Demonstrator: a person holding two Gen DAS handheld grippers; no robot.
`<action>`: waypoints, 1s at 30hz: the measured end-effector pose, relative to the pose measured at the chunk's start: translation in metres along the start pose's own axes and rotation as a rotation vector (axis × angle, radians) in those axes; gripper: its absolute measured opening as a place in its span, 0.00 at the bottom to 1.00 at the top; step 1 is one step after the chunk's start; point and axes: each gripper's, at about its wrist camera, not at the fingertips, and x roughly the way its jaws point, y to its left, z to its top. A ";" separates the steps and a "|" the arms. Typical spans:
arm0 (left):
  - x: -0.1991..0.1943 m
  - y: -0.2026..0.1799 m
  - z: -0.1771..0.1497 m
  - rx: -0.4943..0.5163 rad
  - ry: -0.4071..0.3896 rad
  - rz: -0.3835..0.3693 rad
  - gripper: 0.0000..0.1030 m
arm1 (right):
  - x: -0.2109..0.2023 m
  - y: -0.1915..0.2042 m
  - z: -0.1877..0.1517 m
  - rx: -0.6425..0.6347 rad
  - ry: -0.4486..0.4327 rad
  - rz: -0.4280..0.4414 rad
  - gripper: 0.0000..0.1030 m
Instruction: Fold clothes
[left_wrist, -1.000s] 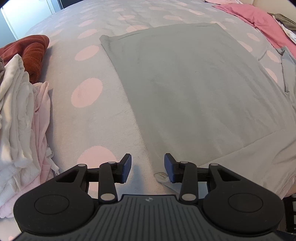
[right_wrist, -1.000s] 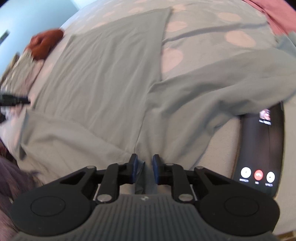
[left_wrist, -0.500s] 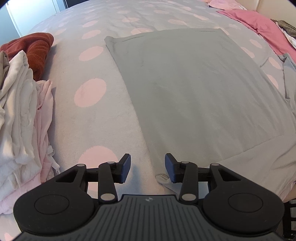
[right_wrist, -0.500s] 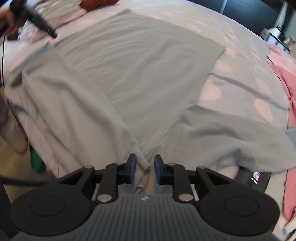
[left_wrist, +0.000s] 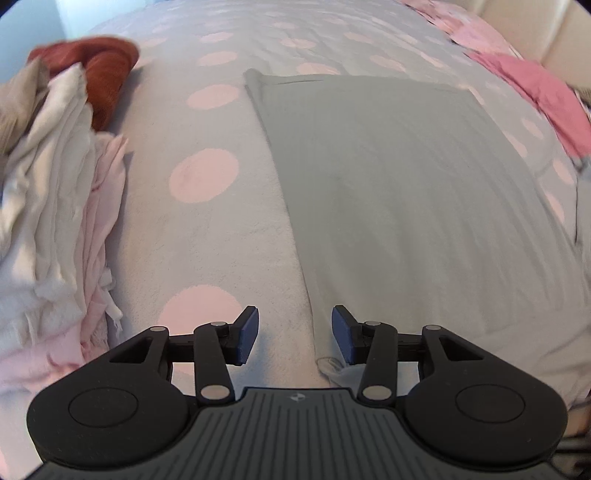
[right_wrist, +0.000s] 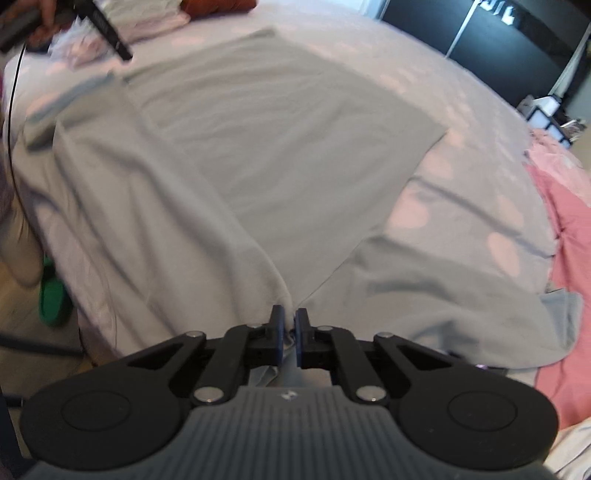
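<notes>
The right gripper (right_wrist: 290, 330) pinches the flat grey cotton garment (right_wrist: 280, 155) at lower centre; left gripper (left_wrist: 294, 334), jaws opening, straddles its edge.

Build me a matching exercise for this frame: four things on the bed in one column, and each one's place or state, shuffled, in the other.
1. grey T-shirt
2. rust-red towel
3. right gripper
4. left gripper

A. bunched at the far left of the bed
B. jaws opening, nothing gripped
C. spread flat on the polka-dot bedspread
D. jaws pinching a fold of grey cloth

Pairs: 1-C, 2-A, 3-D, 4-B
</notes>
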 end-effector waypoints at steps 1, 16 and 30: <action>0.003 0.004 0.002 -0.031 0.018 -0.022 0.40 | -0.004 -0.002 0.003 0.009 -0.015 -0.008 0.07; 0.033 -0.008 0.008 0.023 0.202 -0.062 0.03 | -0.034 -0.033 0.061 0.095 -0.096 -0.078 0.06; 0.022 0.018 0.009 -0.030 0.169 -0.178 0.03 | -0.007 -0.107 0.228 -0.169 0.004 -0.239 0.05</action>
